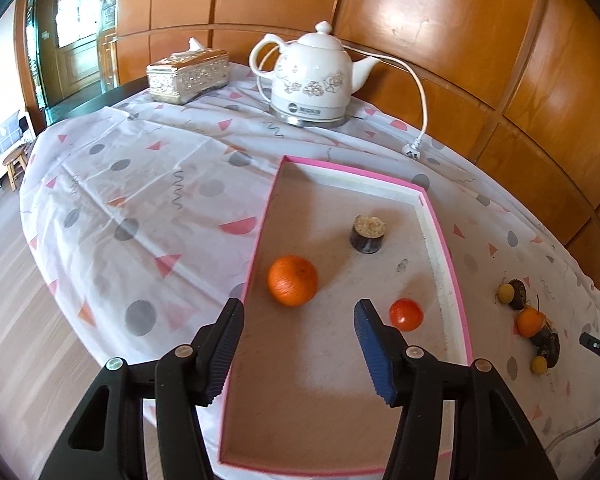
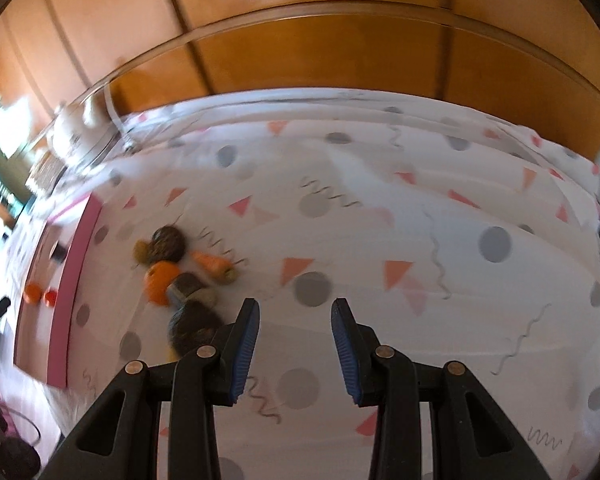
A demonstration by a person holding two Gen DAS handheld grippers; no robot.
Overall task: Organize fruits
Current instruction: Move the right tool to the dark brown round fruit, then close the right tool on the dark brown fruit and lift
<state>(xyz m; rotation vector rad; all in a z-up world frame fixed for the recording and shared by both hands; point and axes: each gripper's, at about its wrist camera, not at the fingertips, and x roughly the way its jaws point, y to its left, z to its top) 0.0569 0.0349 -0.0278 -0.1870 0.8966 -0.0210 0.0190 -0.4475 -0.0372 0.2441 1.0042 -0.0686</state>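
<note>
My left gripper [image 1: 298, 320] hangs over the pink-rimmed tray [image 1: 446, 240], jaws spread with nothing between them. Just ahead of the fingers, inside the tray, sits a round orange [image 1: 293, 280] with a dimpled skin. To its right lies a smaller, glossy red-orange fruit [image 1: 406, 314], and further back a short dark cylinder with a pale grainy top [image 1: 367, 234]. On the patterned tablecloth [image 1: 140, 200], right of the tray, lies a loose cluster of more fruit [image 1: 532, 320]: small yellow, dark brown and orange pieces. My right gripper [image 2: 295, 312] is parted and empty over bare cloth, the blurred cluster [image 2: 180, 276] to its left.
</note>
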